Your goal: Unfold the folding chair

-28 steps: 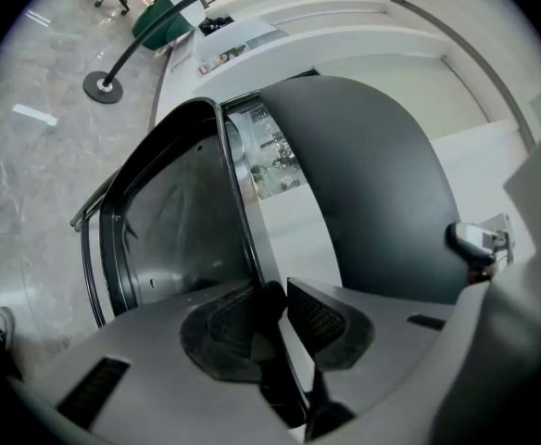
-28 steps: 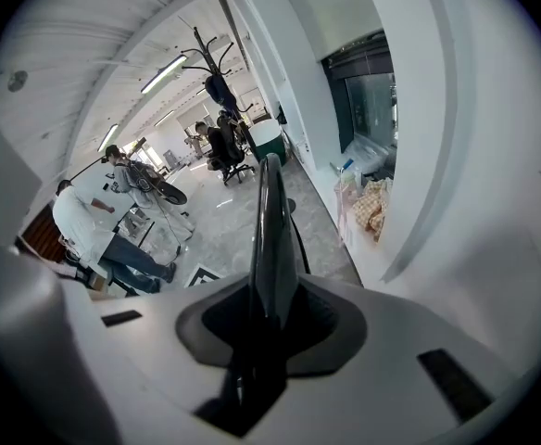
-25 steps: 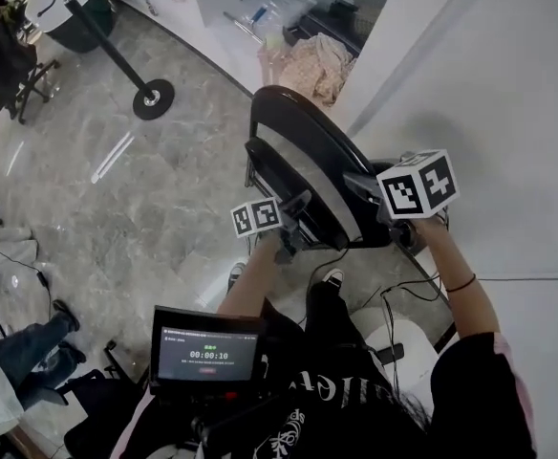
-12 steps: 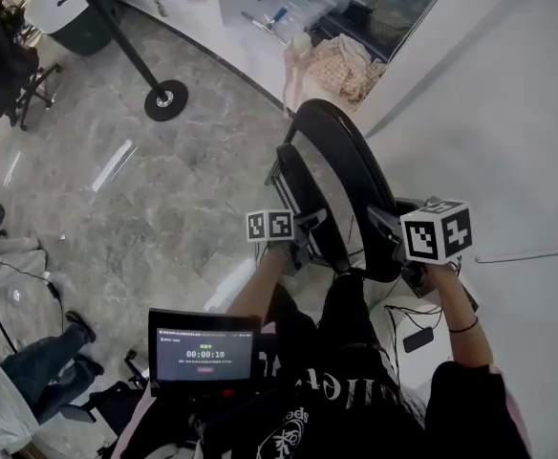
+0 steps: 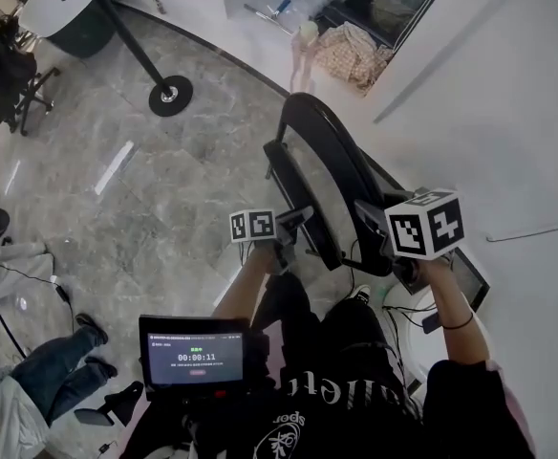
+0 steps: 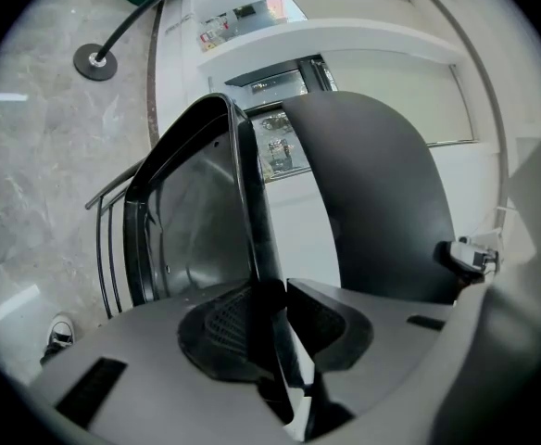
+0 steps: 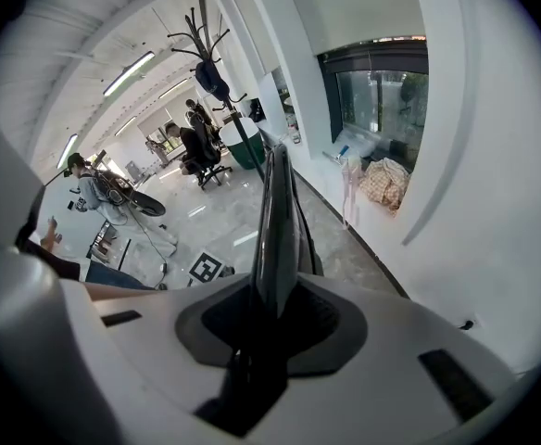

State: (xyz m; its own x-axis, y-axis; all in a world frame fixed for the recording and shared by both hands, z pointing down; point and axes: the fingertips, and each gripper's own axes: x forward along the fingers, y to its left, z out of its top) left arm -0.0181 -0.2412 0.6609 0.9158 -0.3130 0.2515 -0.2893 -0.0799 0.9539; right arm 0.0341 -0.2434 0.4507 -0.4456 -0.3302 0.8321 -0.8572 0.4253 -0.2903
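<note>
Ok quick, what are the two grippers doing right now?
Left gripper: closed on one panel edge of the folding chair.
Right gripper: closed on the chair's other panel edge.

Black folding chair (image 5: 346, 170) on grey, white-veined marbled floor (image 5: 117, 218).

Left tool (image 5: 301, 220), right tool (image 5: 371, 217) — gripping chair (image 5: 294, 185).

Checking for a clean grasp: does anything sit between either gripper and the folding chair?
Nothing visible does. The left gripper and the right gripper are each shut on an edge of the folding chair.
</note>
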